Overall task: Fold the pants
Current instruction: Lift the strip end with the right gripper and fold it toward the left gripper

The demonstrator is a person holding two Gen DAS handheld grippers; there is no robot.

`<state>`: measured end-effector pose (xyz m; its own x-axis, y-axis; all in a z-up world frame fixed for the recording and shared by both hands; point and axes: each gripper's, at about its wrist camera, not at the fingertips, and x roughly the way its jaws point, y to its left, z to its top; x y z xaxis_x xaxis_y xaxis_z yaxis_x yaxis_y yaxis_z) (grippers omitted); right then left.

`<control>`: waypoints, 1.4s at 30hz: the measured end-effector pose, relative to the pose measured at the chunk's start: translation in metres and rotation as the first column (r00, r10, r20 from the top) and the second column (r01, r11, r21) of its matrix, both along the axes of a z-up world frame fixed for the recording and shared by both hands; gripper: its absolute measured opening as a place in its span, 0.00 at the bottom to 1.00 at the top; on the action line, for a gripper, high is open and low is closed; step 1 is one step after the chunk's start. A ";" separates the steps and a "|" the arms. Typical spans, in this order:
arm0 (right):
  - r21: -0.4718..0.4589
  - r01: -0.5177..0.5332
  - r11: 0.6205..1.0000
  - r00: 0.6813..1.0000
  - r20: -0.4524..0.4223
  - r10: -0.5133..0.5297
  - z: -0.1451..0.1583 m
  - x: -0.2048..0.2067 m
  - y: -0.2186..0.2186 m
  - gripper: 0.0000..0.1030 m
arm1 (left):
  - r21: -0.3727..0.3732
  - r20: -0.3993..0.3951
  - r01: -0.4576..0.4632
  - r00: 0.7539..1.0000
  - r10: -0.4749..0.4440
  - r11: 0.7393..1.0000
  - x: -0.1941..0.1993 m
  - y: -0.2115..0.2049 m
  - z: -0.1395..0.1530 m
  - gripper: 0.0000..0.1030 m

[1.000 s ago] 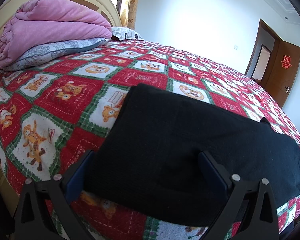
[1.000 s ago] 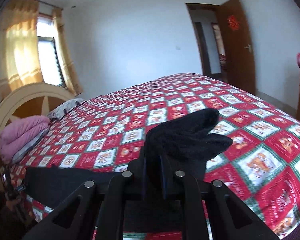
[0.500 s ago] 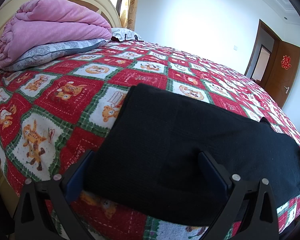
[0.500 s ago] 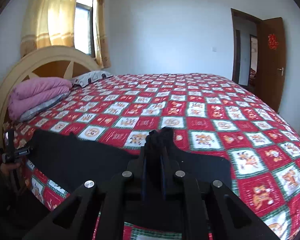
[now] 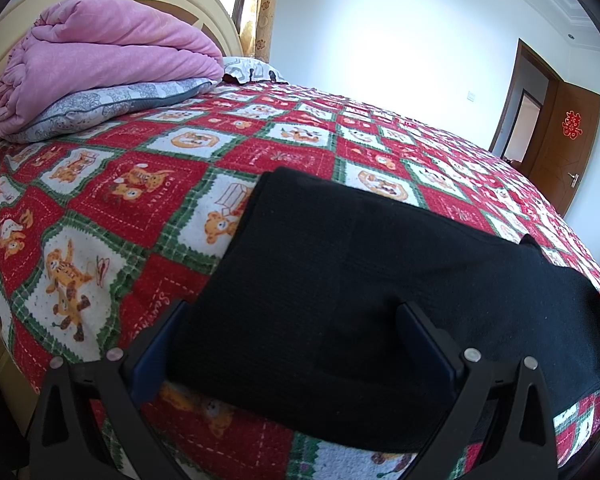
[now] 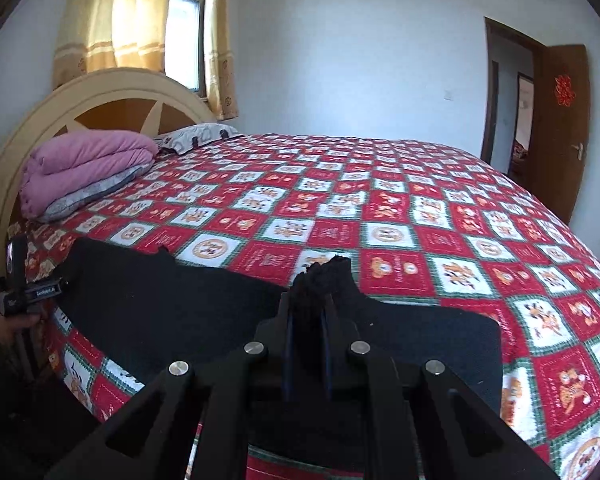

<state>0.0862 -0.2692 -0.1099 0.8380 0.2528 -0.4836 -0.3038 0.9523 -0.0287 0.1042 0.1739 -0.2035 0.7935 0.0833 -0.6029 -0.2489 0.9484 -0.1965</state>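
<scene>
The black pants (image 5: pixel 360 280) lie flat in a long strip along the near edge of the bed; they also show in the right wrist view (image 6: pixel 160 304). My left gripper (image 5: pixel 296 344) is open, its fingers spread over the pants' left end. It appears in the right wrist view (image 6: pixel 32 292) at the far left. My right gripper (image 6: pixel 307 312) is shut on a bunched piece of the pants (image 6: pixel 324 272) and holds it just above the flat part.
The bed has a red, white and green checked quilt (image 6: pixel 380 216). A folded pink duvet (image 5: pixel 100 52) lies on a grey pillow (image 5: pixel 100 108) by the cream headboard (image 6: pixel 112 92). A brown door (image 6: pixel 560 128) stands open at the right.
My right gripper has carried the pinched pants end leftward and down over the flat pants, and its view has swung toward the headboard. The left gripper has stayed still.
</scene>
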 end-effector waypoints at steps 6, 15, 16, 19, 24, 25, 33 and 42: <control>-0.058 -0.044 0.997 0.999 0.015 0.045 -0.011 -0.002 0.033 0.11 | 0.000 0.001 0.000 1.000 0.000 1.000 0.000 0.000 0.000 1.00; -0.090 -0.114 0.989 0.993 0.004 0.115 -0.028 -0.006 0.061 0.11 | 0.001 0.002 -0.001 1.000 0.001 1.000 0.000 0.000 0.000 1.00; -0.100 -0.120 0.988 0.993 0.006 0.121 -0.029 -0.007 0.064 0.11 | 0.000 0.002 -0.001 1.000 0.001 1.000 0.000 0.000 0.000 1.00; -0.113 -0.134 0.985 0.991 0.008 0.136 -0.032 -0.008 0.073 0.11 | 0.001 0.002 0.000 1.000 0.000 1.000 0.000 0.000 -0.001 1.00; -0.114 -0.156 0.981 0.988 0.006 0.157 -0.036 -0.008 0.084 0.11 | 0.001 0.003 -0.001 1.000 0.001 1.000 -0.001 0.000 -0.001 1.00; -0.118 -0.162 0.980 0.987 0.004 0.164 -0.038 -0.008 0.087 0.11 | 0.001 0.004 -0.001 1.000 0.001 1.000 -0.001 0.000 -0.001 1.00; -0.151 -0.191 0.970 0.981 -0.037 0.188 -0.059 -0.007 0.102 0.11 | 0.002 0.006 -0.003 1.000 0.003 1.000 -0.001 0.000 -0.001 1.00; -0.212 -0.234 0.949 0.971 -0.099 0.217 -0.094 -0.002 0.118 0.12 | 0.005 0.015 -0.007 1.000 0.007 1.000 0.004 0.003 0.001 1.00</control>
<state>0.0840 -0.1509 -0.2035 0.7318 0.3110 -0.6064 -0.5190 0.8310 -0.2002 0.1083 0.1764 -0.2023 0.8017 0.0918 -0.5907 -0.2526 0.9476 -0.1955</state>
